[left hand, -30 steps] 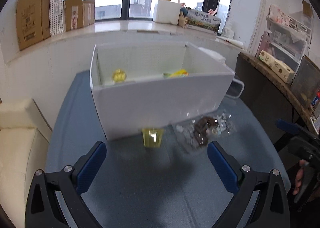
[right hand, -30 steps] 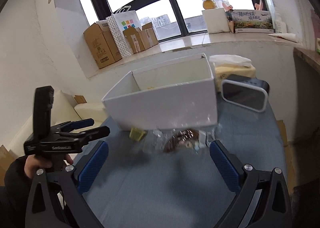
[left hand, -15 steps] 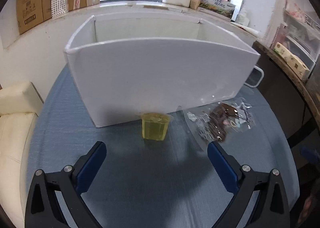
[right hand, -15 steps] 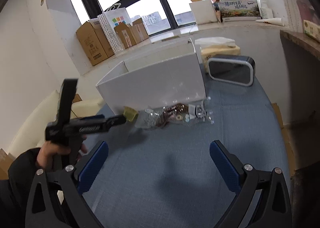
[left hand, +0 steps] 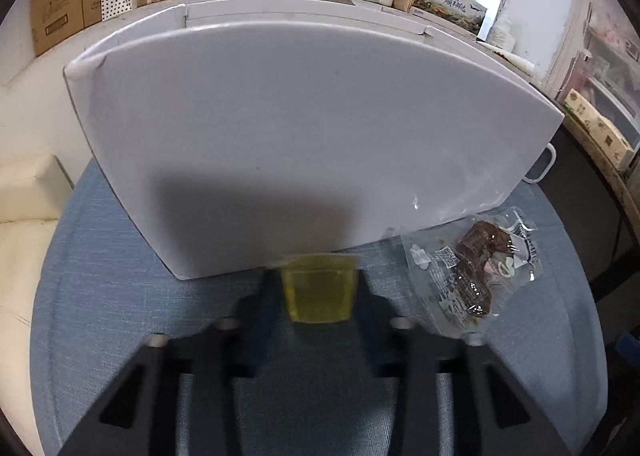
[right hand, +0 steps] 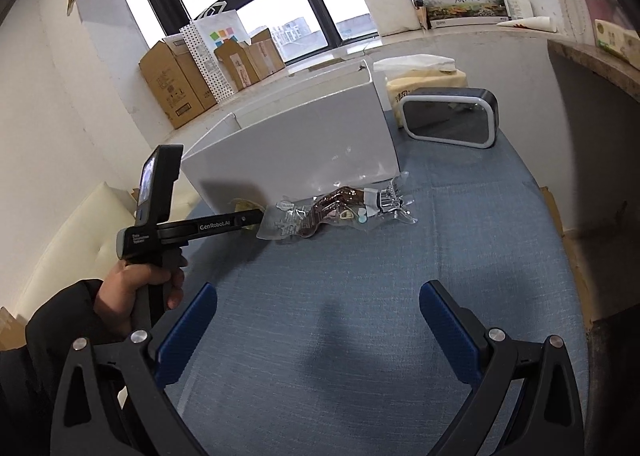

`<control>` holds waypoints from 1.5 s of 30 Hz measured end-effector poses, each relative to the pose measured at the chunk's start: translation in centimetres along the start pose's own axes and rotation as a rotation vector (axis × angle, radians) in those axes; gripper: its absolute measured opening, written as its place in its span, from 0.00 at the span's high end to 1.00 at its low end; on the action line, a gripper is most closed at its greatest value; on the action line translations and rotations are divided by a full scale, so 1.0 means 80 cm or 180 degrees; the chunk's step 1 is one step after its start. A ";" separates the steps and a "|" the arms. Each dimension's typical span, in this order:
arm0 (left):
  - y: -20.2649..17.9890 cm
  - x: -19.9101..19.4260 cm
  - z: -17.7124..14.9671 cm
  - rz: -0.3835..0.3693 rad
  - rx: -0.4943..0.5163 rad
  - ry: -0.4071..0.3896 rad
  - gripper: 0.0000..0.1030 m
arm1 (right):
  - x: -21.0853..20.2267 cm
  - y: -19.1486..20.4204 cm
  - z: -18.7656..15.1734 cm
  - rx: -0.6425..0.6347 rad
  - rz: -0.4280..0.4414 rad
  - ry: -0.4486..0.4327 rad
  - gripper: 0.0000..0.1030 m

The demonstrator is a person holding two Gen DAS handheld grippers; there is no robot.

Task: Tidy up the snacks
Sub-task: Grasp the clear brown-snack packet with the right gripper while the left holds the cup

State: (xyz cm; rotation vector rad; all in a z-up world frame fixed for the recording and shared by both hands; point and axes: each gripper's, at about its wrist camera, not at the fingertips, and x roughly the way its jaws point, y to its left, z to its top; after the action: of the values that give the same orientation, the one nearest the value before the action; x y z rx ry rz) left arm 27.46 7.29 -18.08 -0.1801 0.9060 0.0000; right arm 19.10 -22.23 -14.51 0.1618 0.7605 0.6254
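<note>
A small yellow jelly cup (left hand: 319, 290) sits on the blue table cloth against the front wall of a white box (left hand: 304, 128). My left gripper (left hand: 319, 296) is closed around the cup, its fingers blurred, pressing both sides. In the right wrist view the left gripper (right hand: 256, 218) reaches to the box (right hand: 304, 148) corner, the cup mostly hidden behind it. A clear packet with a brown snack (left hand: 476, 268) lies to the right of the cup; it also shows in the right wrist view (right hand: 340, 208). My right gripper (right hand: 318, 332) is open and empty, well back from the packet.
A black device with a white rim (right hand: 450, 120) and a tissue pack (right hand: 424, 76) stand behind the box on the right. Cardboard boxes (right hand: 180, 84) line the window sill. A cream sofa (left hand: 24, 196) lies left of the table.
My left gripper moved forward and down to the yellow cup and its fingers closed onto it. The right gripper stayed open and shifted slightly.
</note>
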 end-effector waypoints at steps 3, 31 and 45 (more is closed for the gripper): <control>0.003 -0.004 -0.003 -0.0018 0.0017 -0.0017 0.64 | 0.004 0.001 -0.002 0.0002 0.0019 0.0029 0.00; -0.020 -0.192 0.019 -0.0146 0.0320 -0.0887 0.64 | 0.079 0.034 0.047 -0.0694 -0.0103 0.0217 0.00; -0.022 -0.196 0.007 -0.0129 0.0382 -0.0839 0.64 | 0.176 0.036 0.080 -0.2405 -0.0097 0.0865 0.00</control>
State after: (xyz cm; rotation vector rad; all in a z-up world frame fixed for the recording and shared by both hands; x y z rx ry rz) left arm 18.36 6.87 -5.21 -0.0839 0.6371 -0.0666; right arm 29.93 -11.19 -17.26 -0.6376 0.7369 0.8761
